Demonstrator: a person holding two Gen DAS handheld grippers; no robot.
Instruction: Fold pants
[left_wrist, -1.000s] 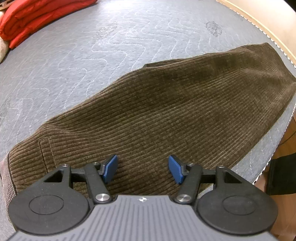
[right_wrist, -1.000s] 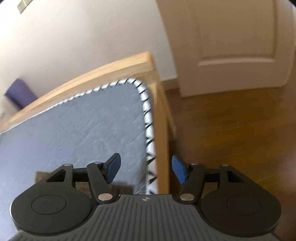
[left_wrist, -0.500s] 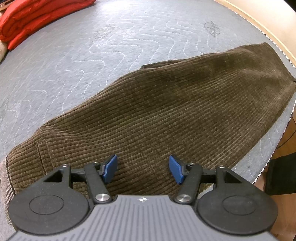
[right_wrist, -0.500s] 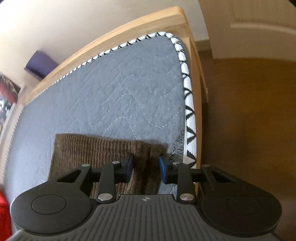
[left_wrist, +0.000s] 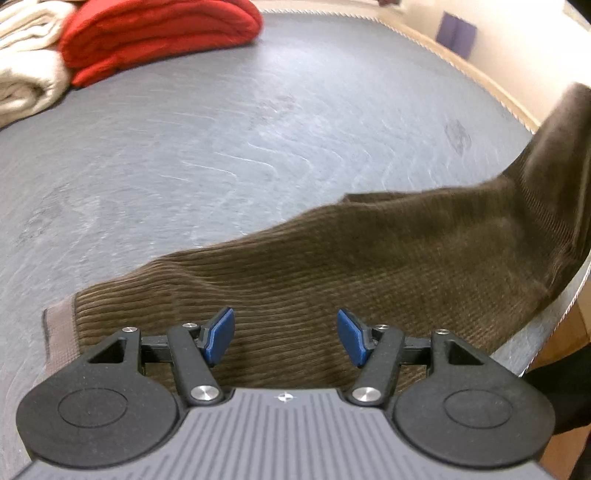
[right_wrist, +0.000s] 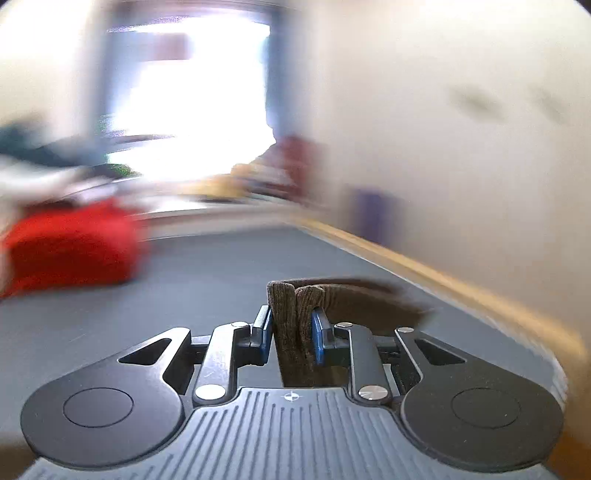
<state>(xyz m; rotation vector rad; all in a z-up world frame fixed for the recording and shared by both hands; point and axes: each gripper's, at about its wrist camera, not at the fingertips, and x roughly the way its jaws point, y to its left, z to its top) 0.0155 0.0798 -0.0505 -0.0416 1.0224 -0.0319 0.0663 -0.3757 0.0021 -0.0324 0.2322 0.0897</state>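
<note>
- On the grey mattress (left_wrist: 221, 155) I see the brown corduroy pants (left_wrist: 369, 266) spread out, their far end lifted off the surface at the right.
- My left gripper (left_wrist: 285, 336) hovers over the near part of the pants, jaws wide apart.
- My right gripper (right_wrist: 291, 334) is clamped on a bunched end of the pants (right_wrist: 291, 314).
- Folded red blanket (left_wrist: 155, 33) and cream blanket (left_wrist: 26, 74) lie at the far corner.

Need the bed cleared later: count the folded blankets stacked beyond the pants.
2: a red blanket at the mattress's far left, and a cream blanket touching its left side. More may lie outside the frame.
</note>
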